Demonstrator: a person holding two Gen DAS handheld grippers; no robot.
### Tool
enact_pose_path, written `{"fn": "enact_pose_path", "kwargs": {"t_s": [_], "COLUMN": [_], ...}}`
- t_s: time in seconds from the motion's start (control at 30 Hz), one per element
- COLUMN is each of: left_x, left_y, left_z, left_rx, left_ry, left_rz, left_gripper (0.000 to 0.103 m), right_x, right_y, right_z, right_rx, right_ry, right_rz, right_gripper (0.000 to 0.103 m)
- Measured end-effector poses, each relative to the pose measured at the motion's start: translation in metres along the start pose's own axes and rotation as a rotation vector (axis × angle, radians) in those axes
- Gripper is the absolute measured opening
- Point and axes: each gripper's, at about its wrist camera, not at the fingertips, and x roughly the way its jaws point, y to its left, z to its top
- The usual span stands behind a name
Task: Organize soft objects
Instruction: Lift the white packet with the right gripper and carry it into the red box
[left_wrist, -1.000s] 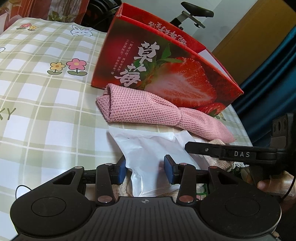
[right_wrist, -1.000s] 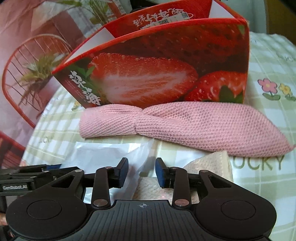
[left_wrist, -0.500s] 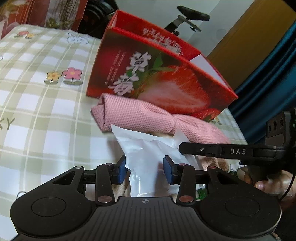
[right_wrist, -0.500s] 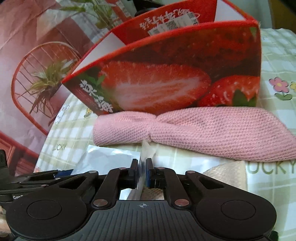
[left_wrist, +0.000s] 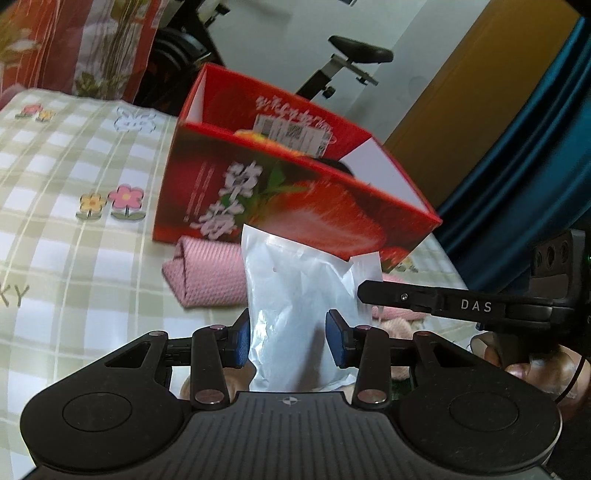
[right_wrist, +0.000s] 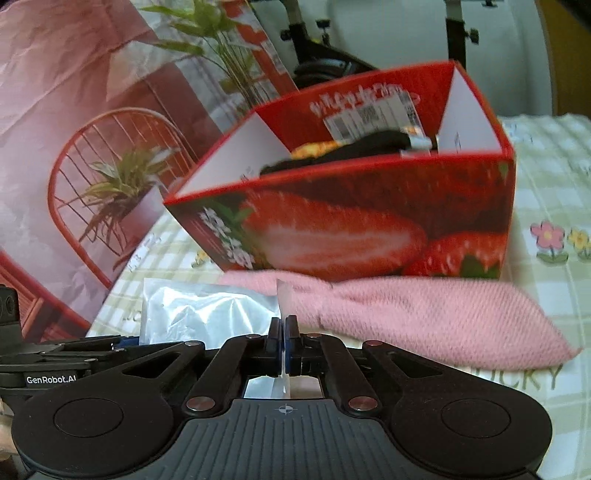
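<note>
A white plastic packet (left_wrist: 295, 295) is lifted off the checked tablecloth. My left gripper (left_wrist: 289, 341) holds its body between the blue pads. My right gripper (right_wrist: 283, 345) is shut on its thin edge (right_wrist: 282, 302); that gripper's finger (left_wrist: 424, 297) shows from the side in the left wrist view. A rolled pink knitted cloth (right_wrist: 424, 317) lies on the table in front of an open red strawberry box (right_wrist: 369, 221), and also shows in the left wrist view (left_wrist: 207, 277). The box holds dark and yellow items (right_wrist: 351, 147). A beige cloth (left_wrist: 397, 326) lies under the packet.
The checked tablecloth with flower prints (left_wrist: 74, 221) stretches to the left. An exercise bike (left_wrist: 351, 62) stands behind the box. A printed backdrop of a red chair and plant (right_wrist: 103, 184) stands on the far side. A blue curtain (left_wrist: 535, 147) hangs beside the table.
Both grippers have risen with the packet, which now stands upright off the table. My right gripper shut on its edge about half a second ago. The inside of the box has come into view.
</note>
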Motion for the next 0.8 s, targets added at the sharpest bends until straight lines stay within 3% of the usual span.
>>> {"fn": "enact_pose_path", "kwargs": {"t_s": [0.6,0.8], "left_x": [-0.013,-0.008], "left_y": [-0.019,-0.024], "left_z": [0.042,0.079], "left_rx": [0.031,0.057], "left_ry": [-0.089,-0.14], "left_rz": [-0.06,-0.059], "left_gripper": [0.042,0.042], "right_x": [-0.039,-0.039], "right_y": [0.004,0.004], "right_z": [0.053,0.082], "right_rx": [-0.023,-0.036], "right_ry": [-0.147,-0.198], "right_rz": [0.037,0.031], "right_gripper": [0.001,0.001]}}
